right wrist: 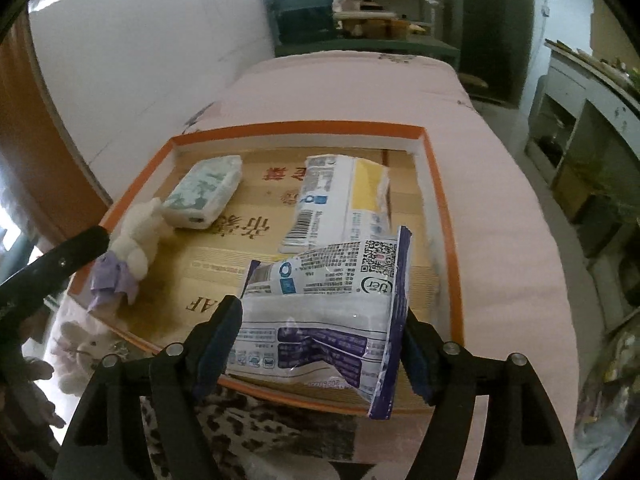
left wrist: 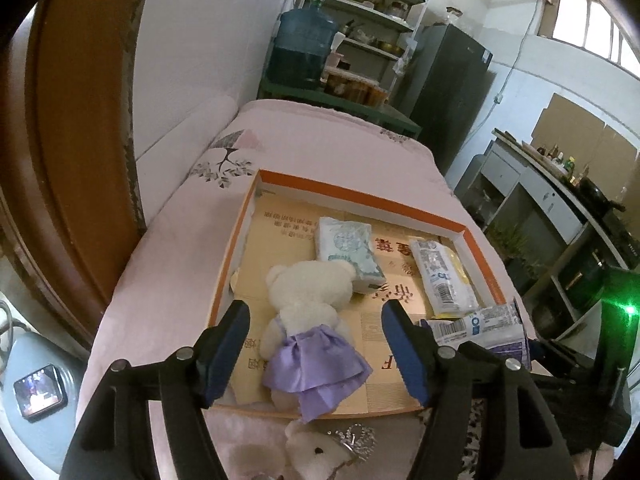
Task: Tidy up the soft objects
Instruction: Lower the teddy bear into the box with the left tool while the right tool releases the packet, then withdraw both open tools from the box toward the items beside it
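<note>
Shallow orange-rimmed tray (left wrist: pixel 362 196) sits on a bed under a pink cover (left wrist: pixel 320 136); tray floor is lined with brown printed cardboard.

Inside the tray:
- White teddy bear in a purple skirt (left wrist: pixel 310 320), lying face down at the near left, head toward the far side, skirt hem reaching past the near rim.
- Pale green tissue pack (left wrist: pixel 348 252), just beyond the bear's head, touching or nearly touching it.
- White-and-yellow packet (left wrist: pixel 444 276) with a barcode, along the right side.
- White-and-purple bag (right wrist: pixel 332 312), crinkled, at the near right corner, its lower end hanging over the near rim.

Left gripper (left wrist: pixel 314 356): fingers spread wide, standing either side of the bear's skirt, pads clear of it. Nothing gripped.

Right gripper (right wrist: pixel 320 344): fingers spread wide, the white-and-purple bag between them. Left pad sits right at the bag's edge, contact unclear; right pad appears just off it. No pinch visible.

Outside the tray, at its near edge on the bed: a second small white plush (left wrist: pixel 320 452) with a silvery crown trinket beside it. A leopard-print cloth (right wrist: pixel 248 428) lies below the near rim.
</note>
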Demonstrator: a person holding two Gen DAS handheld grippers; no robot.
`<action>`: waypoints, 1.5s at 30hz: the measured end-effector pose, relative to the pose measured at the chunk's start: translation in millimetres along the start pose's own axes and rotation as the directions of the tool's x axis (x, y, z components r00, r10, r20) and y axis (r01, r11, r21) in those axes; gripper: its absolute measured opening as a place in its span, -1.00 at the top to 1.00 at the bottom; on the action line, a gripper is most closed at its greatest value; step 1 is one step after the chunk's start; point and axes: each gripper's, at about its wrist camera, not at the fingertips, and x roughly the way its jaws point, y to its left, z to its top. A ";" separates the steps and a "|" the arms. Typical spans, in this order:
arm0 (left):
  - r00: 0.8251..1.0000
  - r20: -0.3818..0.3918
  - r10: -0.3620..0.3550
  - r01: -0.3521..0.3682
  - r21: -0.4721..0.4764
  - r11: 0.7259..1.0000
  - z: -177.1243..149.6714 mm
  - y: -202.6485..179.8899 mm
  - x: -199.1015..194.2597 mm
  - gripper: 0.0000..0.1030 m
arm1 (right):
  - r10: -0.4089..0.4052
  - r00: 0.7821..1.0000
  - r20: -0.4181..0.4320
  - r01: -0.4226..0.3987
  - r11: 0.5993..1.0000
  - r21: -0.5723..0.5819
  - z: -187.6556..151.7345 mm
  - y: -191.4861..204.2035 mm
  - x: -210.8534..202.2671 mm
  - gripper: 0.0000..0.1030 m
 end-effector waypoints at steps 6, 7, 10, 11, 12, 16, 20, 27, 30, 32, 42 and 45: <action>1.000 0.007 -0.015 0.015 -0.001 1.000 -0.9 -1.1 -4.9 -0.32 | 0.112 0.994 0.011 -0.112 0.994 -0.008 -1.0 -3.2 -15.5 -0.51; 1.000 0.007 -0.017 0.017 -0.002 1.000 -1.1 -1.3 -5.4 -0.32 | 0.074 0.997 0.016 -0.073 0.997 -0.027 -1.4 -0.7 -17.0 -0.51; 1.000 0.003 -0.023 0.023 -0.001 1.000 -1.9 -1.6 -6.3 -0.32 | 0.270 0.962 0.048 -0.273 0.958 0.084 -4.0 -18.4 -24.8 -0.51; 1.000 0.003 -0.022 0.022 0.000 1.000 -2.5 -2.0 -6.9 -0.32 | 0.240 0.969 0.062 -0.246 0.963 0.114 -5.0 -23.4 -26.7 -0.51; 1.000 0.003 -0.022 0.022 -0.001 1.000 -2.7 -2.2 -7.0 -0.32 | 0.179 0.981 0.071 -0.187 0.976 0.112 -5.5 -25.0 -28.7 -0.51; 1.000 0.007 -0.028 0.028 0.001 1.000 -3.7 -3.5 -10.8 -0.32 | 0.124 0.989 0.080 -0.132 0.986 0.102 -8.9 -29.0 -34.7 -0.51; 1.000 0.015 -0.027 0.026 0.008 1.000 -5.0 -5.6 -15.7 -0.32 | 0.103 0.992 0.074 -0.110 0.989 0.101 -12.9 -29.6 -38.3 -0.51; 1.000 0.031 -0.001 0.000 0.034 0.999 -8.7 -9.6 -27.9 -0.32 | 0.088 0.994 0.070 -0.095 0.990 0.104 -21.9 -24.5 -44.7 -0.51; 0.999 0.038 0.014 -0.016 0.050 0.999 -11.9 -12.0 -35.0 -0.32 | 0.079 0.994 0.074 -0.085 0.992 0.093 -24.9 -20.2 -49.3 -0.51; 0.999 0.044 0.020 -0.022 0.055 0.998 -12.9 -12.2 -39.2 -0.32 | 0.070 0.995 0.076 -0.077 0.993 0.085 -27.2 -17.3 -53.4 -0.51; 0.997 0.065 0.033 -0.037 0.065 0.997 -21.1 -13.7 -61.9 -0.32 | 0.062 0.995 0.084 -0.069 0.995 0.078 -37.0 -9.2 -68.5 -0.51; 0.997 0.071 0.034 -0.039 0.068 0.997 -23.4 -14.0 -68.8 -0.32 | 0.063 0.994 0.088 -0.069 0.995 0.074 -41.5 -5.5 -74.5 -0.51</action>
